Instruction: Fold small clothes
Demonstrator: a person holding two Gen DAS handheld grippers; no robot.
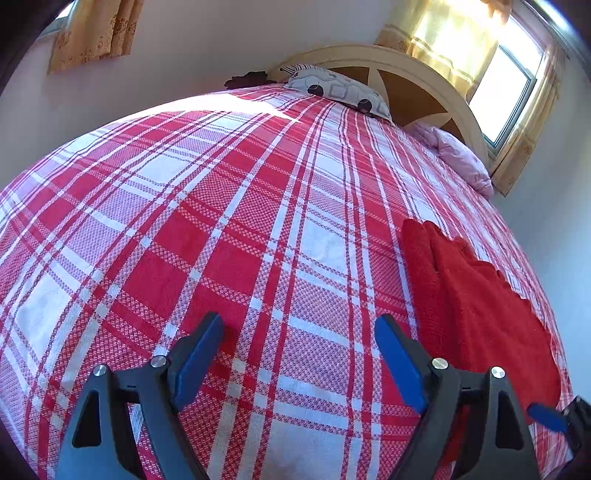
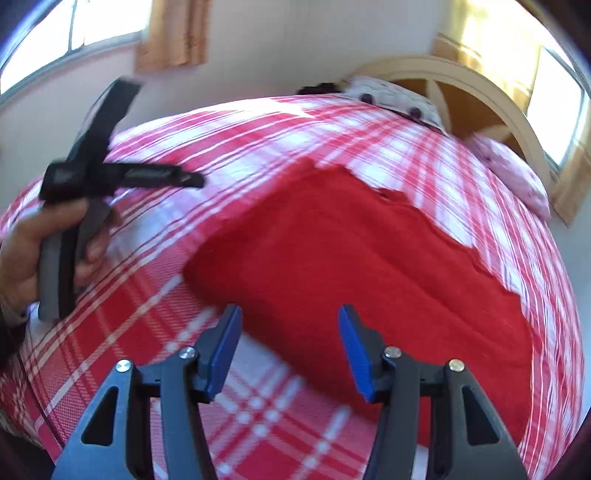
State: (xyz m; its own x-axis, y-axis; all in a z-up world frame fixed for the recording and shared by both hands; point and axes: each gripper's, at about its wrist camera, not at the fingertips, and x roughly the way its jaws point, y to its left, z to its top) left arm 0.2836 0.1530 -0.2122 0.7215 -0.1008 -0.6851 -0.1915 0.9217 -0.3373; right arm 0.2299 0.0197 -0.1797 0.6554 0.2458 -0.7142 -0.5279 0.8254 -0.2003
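A red fleece garment [image 2: 369,266] lies folded flat on the red-and-white plaid bedspread [image 2: 155,295]. In the left wrist view the garment [image 1: 476,295] is at the right. My right gripper [image 2: 290,347] is open and empty, hovering just above the garment's near edge. My left gripper [image 1: 299,354] is open and empty over bare bedspread [image 1: 221,221], left of the garment. In the right wrist view the left gripper [image 2: 184,179] shows at the left, held in a hand. A blue fingertip of the right gripper [image 1: 546,417] shows at the lower right of the left wrist view.
A patterned pillow [image 1: 340,88] and a pink pillow [image 1: 458,155] lie at the head of the bed against a curved wooden headboard [image 1: 417,77]. Windows with yellow curtains [image 1: 454,33] are behind. A dark object [image 1: 245,79] sits by the far bed edge.
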